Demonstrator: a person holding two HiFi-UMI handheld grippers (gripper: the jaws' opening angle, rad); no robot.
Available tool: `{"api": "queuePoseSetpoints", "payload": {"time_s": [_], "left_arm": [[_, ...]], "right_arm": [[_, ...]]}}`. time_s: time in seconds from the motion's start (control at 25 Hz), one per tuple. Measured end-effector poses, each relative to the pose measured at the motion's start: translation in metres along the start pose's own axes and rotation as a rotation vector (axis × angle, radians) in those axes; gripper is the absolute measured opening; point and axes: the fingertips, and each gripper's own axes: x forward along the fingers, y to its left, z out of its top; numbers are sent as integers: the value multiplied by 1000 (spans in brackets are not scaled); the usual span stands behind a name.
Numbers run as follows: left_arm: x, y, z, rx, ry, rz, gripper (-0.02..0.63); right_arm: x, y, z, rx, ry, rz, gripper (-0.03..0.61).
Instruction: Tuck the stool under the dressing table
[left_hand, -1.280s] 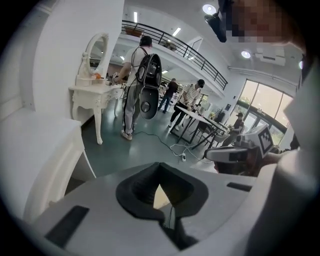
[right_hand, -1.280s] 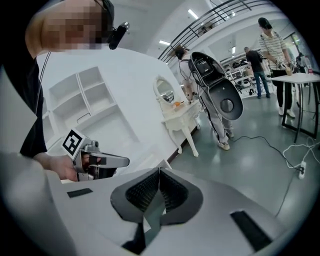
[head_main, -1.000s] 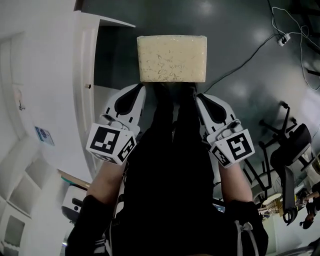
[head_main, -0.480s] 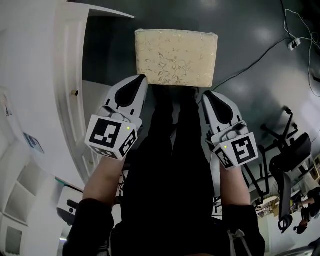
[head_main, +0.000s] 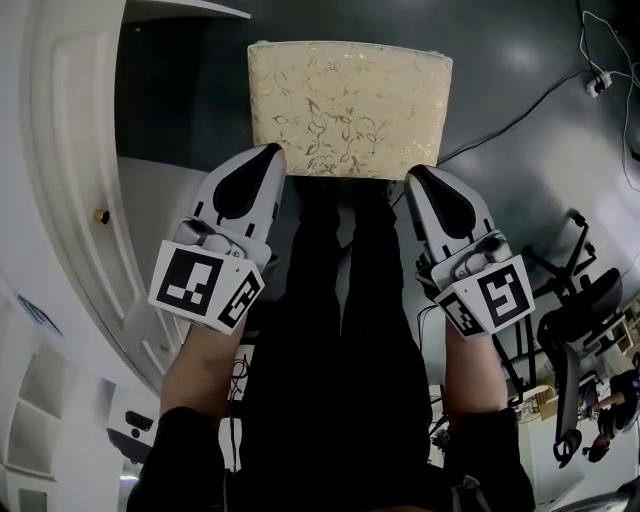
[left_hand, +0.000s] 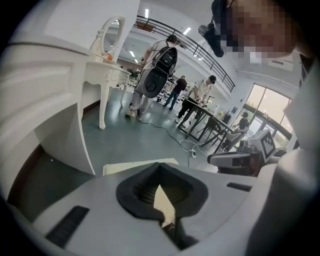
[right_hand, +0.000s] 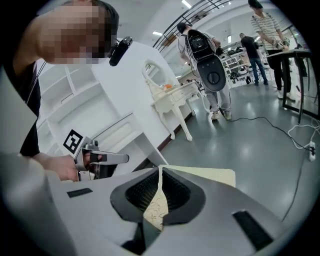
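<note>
The stool's cream, leaf-patterned cushion (head_main: 348, 108) stands on the dark floor just right of the white dressing table (head_main: 70, 150). In the head view my left gripper (head_main: 270, 158) has its tip at the cushion's near left corner, and my right gripper (head_main: 416, 180) has its tip at the near right corner. Both are shut with nothing between the jaws. The left gripper view shows closed jaws (left_hand: 160, 166) over the cushion (left_hand: 125, 167). In the right gripper view the jaws (right_hand: 160, 169) are also closed above the cushion (right_hand: 212, 176). Whether the tips touch it I cannot tell.
The person's black-clad legs (head_main: 340, 300) stand between the two grippers. Cables (head_main: 520, 95) and a power strip (head_main: 598, 82) lie on the floor at the right, near an office chair (head_main: 580, 300). Farther off are a second white dressing table (right_hand: 172, 97) and several people (left_hand: 157, 75).
Both grippers have come down towards the stool, whose cushion now looks larger and closer. Their tips, earlier short of it, now sit at its near corners. The jaws stay shut.
</note>
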Motion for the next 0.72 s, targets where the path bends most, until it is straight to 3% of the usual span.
{"api": "queuePoseSetpoints", "payload": {"time_s": [0.24, 0.4, 0.52, 0.72], "left_arm": [[30, 29, -29, -34, -14, 10, 5], [45, 43, -55, -4, 40, 34, 6], [57, 49, -72, 23, 83, 42, 19], [71, 64, -93, -77, 141, 28, 259]], "right_arm": [[21, -25, -33, -53, 73, 1, 23], [33, -44, -60, -94, 143, -35, 26], [39, -65, -71, -87, 168, -66, 98], [47, -98, -87, -58, 197, -167, 282]]}}
